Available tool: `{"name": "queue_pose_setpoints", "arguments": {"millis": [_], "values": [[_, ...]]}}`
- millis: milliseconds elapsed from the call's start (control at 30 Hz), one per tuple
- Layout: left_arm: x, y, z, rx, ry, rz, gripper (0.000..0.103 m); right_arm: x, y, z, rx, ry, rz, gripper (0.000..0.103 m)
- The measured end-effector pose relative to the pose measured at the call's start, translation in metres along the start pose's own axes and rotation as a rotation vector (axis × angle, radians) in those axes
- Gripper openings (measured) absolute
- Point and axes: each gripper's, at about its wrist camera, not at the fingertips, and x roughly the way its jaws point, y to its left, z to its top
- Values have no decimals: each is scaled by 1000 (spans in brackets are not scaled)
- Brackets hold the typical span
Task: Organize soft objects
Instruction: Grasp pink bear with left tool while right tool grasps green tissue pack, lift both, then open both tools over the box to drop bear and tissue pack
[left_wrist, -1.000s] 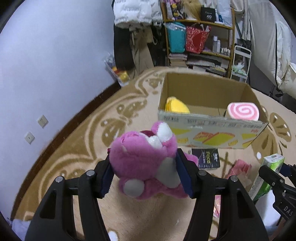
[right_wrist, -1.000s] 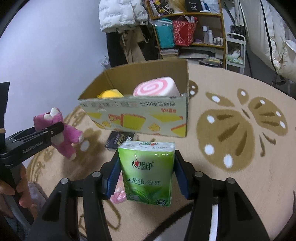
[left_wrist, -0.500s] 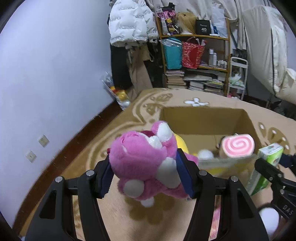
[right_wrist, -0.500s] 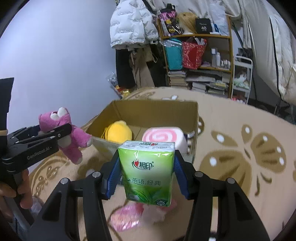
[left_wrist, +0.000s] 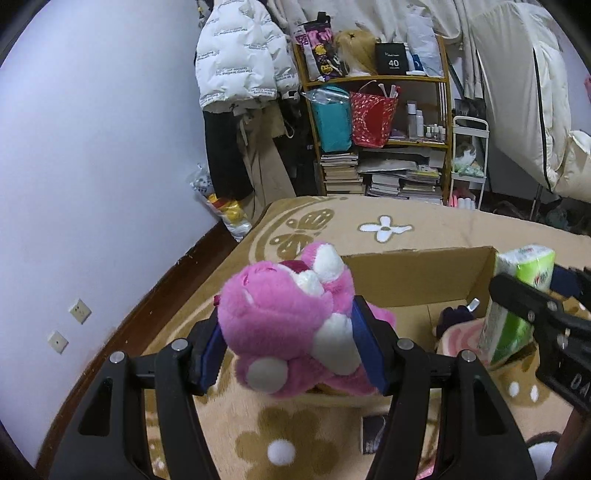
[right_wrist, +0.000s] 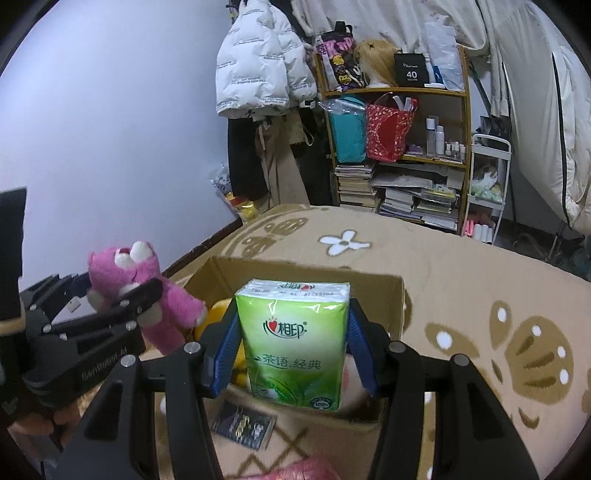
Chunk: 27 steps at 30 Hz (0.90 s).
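Observation:
My left gripper (left_wrist: 288, 347) is shut on a pink plush bear (left_wrist: 291, 317) and holds it above the near left edge of the open cardboard box (left_wrist: 413, 273). My right gripper (right_wrist: 291, 354) is shut on a green tissue pack (right_wrist: 295, 339) held over the box (right_wrist: 303, 273). The bear (right_wrist: 147, 291) and left gripper also show at left in the right wrist view; the tissue pack (left_wrist: 517, 299) shows at right in the left wrist view. A pink swirl cushion (left_wrist: 458, 339) and a yellow plush (right_wrist: 218, 314) lie in the box.
A patterned beige rug (right_wrist: 480, 288) covers the floor. A dark flat packet (right_wrist: 243, 421) and a pink soft item (right_wrist: 306, 469) lie on the rug near the box. A cluttered shelf (left_wrist: 384, 133), hanging coats and a white cart stand at the back. The wall is at left.
Both grippers have risen and moved forward over the box, carrying the bear and the tissue pack. The box now sits below them rather than ahead.

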Motion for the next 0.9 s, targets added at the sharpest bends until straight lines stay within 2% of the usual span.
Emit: {"name": "queue_pose_setpoints", "arguments": {"millis": [133,333,367,467,533,700,800,900], "values": [[10,1,5,-9,12,-19,63,14,-6,11,33,1,6,58],[22,0,2,-17,29,-40,66,36,-14,13,74,61,35,59],[24,-1,1,-16,37,-41,66,37,-15,12,71,67,32,61],[27,-1,-1,-21,43,-28,67,40,-14,12,47,78,18,80],[30,0,-3,-36,57,-28,71,38,-13,11,37,74,5,85],[30,3,-8,-39,73,2,95,32,-15,11,35,70,-10,93],[26,4,-9,-36,67,1,100,29,-18,10,47,71,-11,103],[22,4,-10,-24,74,-16,102,23,-20,9,54,60,-18,103]]}}
